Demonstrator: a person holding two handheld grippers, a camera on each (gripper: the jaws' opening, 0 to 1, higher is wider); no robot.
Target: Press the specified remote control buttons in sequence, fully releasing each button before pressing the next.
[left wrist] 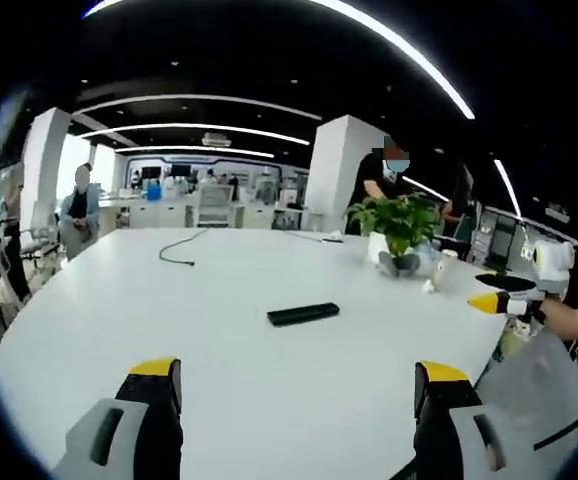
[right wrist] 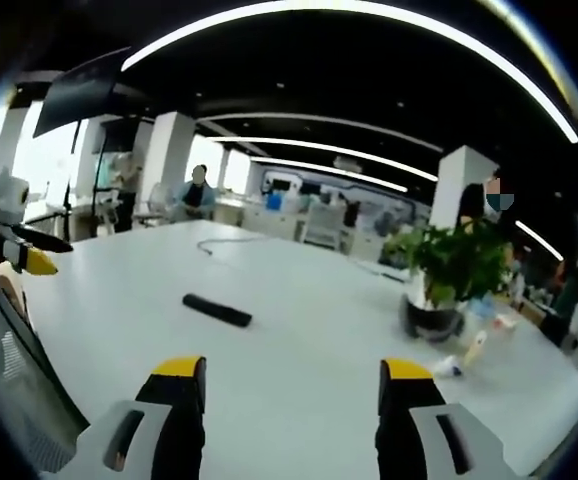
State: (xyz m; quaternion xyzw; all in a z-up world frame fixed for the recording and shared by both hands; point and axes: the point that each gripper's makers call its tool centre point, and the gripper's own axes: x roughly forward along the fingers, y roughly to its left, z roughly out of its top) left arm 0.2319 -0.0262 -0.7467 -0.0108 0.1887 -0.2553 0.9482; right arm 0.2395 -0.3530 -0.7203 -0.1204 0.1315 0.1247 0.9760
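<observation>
Currently, no button is pressed: the slim black rectangular remote control [left wrist: 303, 314] lies flat on the white table [left wrist: 219, 390], well apart from both spread-jawed grippers, left gripper [left wrist: 299, 385] and right gripper [right wrist: 291, 388]. An approach is judged necessary.

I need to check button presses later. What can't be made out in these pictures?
- Remote control: its buttons, too small and dark in both views.
- Black cable: far end, too thin in the left gripper view.
- Small items beside the potted plant: blurred in the right gripper view.
</observation>
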